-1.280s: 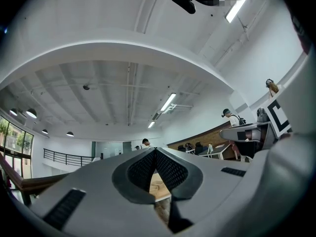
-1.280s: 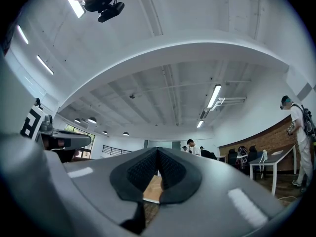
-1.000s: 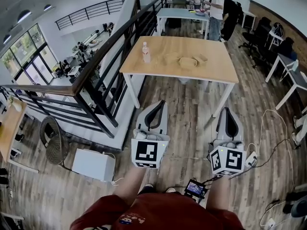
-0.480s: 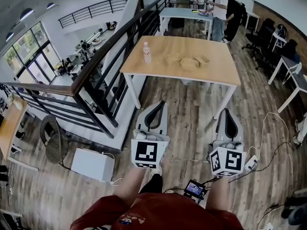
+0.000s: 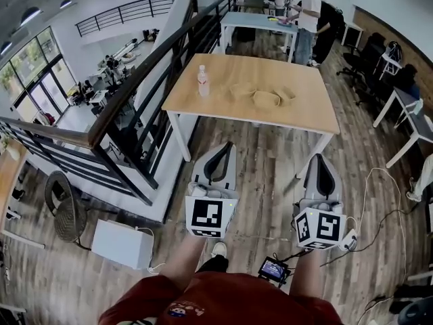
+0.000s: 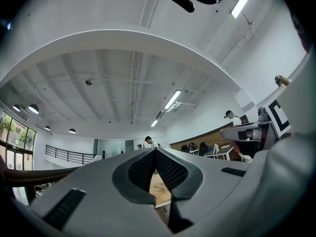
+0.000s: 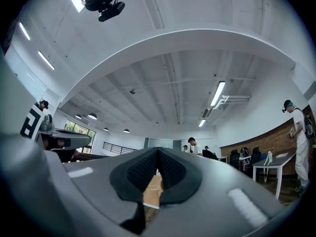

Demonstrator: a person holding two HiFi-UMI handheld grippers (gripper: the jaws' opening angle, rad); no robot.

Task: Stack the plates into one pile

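Left gripper [image 5: 221, 146] and right gripper [image 5: 321, 157], jaws together on nothing, point toward the table [image 5: 308, 110] holding plates [image 5: 266, 98] and a bottle [image 5: 201, 80].

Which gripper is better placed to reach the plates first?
Left, but only marginally: the left gripper sits slightly nearer the plates than the right gripper. Both are shut, empty and well short of the wooden table.

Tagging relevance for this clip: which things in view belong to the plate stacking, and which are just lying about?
Job in hand: plates; wooden table under them; left gripper and right gripper, both shut, empty.
Lying about: bottle; white box; wicker chair.
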